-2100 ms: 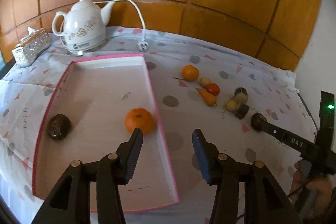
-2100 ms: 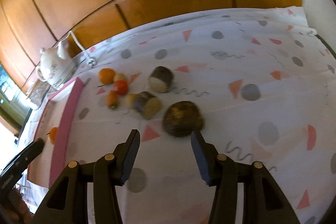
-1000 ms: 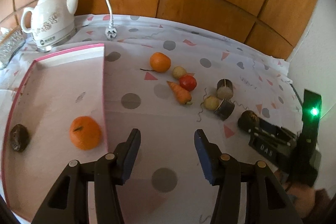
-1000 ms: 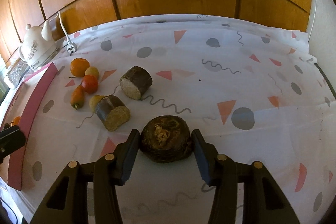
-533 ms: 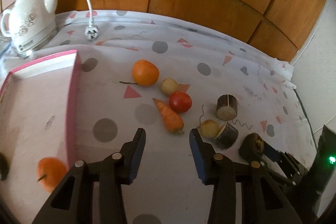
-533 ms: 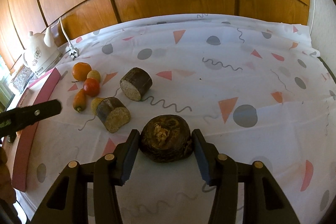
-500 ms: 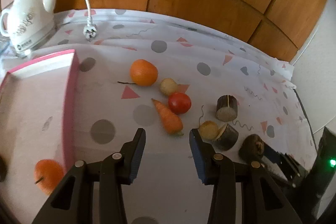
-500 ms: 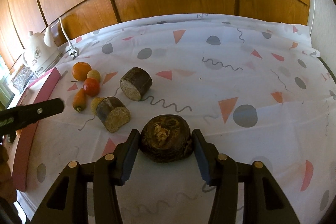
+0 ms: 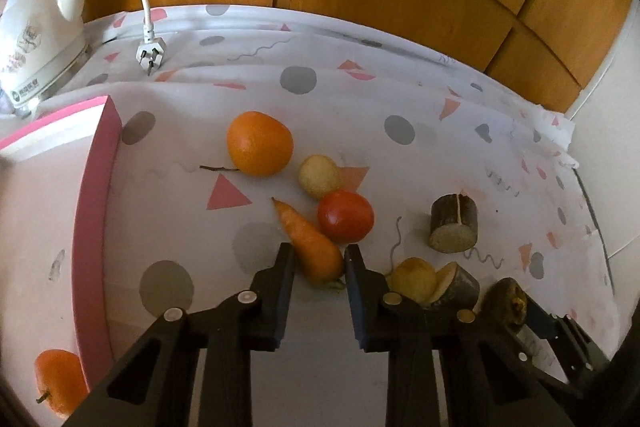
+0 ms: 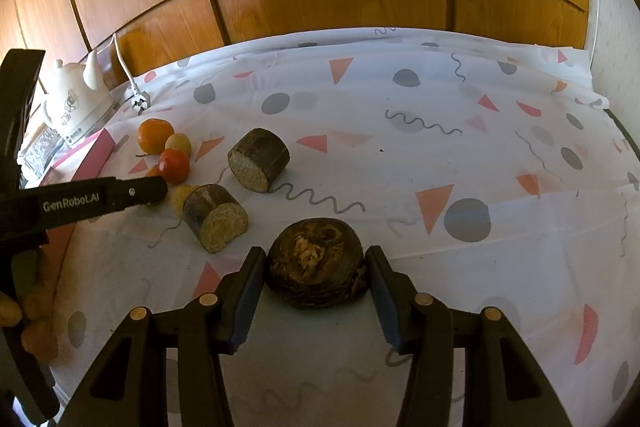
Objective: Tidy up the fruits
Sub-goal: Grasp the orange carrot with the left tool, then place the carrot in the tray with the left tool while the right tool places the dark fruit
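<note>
Carrot [image 9: 314, 249] | left fingers clenched on it | tray [image 9: 94, 227]: orange [image 9: 56, 383] | right fingers grip dark fruit [image 10: 318, 263]

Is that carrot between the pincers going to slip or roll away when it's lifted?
The carrot tapers, so it may pivot in the left gripper. It looks firm, unlikely to bend. It touches the tomato, which may roll.

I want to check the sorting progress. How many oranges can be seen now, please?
2. One orange lies on the tablecloth, right of the pink tray. The other orange is inside the tray, at the frame's lower left. More may be hidden, as the tray is only partly visible.
</note>
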### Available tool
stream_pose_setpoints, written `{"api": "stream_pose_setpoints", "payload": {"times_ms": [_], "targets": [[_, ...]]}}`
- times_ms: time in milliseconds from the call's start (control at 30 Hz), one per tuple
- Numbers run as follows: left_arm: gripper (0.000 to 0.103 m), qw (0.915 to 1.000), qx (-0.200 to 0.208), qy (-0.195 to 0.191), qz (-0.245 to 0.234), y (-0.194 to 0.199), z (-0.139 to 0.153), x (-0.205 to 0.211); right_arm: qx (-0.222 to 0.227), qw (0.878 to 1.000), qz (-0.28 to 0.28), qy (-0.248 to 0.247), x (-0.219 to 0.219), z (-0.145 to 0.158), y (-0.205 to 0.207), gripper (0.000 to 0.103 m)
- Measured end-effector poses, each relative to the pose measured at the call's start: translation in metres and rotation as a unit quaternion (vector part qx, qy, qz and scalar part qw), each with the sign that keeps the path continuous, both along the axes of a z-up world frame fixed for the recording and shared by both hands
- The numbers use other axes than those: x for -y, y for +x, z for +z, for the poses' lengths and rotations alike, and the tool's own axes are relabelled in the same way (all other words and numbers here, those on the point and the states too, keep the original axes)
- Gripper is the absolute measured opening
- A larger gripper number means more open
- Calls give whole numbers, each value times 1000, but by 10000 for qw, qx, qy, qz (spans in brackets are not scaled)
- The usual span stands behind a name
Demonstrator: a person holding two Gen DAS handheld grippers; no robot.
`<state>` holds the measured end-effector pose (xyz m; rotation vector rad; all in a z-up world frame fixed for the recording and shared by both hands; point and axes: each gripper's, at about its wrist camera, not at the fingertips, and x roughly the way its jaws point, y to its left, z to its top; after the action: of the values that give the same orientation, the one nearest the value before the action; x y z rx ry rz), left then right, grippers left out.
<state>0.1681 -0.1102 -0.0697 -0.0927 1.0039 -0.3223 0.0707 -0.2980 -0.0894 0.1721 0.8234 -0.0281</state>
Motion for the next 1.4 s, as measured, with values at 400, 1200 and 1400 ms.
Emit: {"api": "stream_pose_setpoints", "payload": {"times_ms": [400, 1200, 1400], "targets": [[22, 9982, 468, 214, -317, -74, -3, -9, -41, 10000, 27, -37, -2, -1, 1, 54], [21, 9959, 681, 506, -304, -87, 0, -4, -50, 9997, -5, -220, -6, -1, 2, 52], [21, 9961, 780, 358, -216, -98, 21, -14, -56, 9997, -4, -238, -6, -1, 1, 52]]}}
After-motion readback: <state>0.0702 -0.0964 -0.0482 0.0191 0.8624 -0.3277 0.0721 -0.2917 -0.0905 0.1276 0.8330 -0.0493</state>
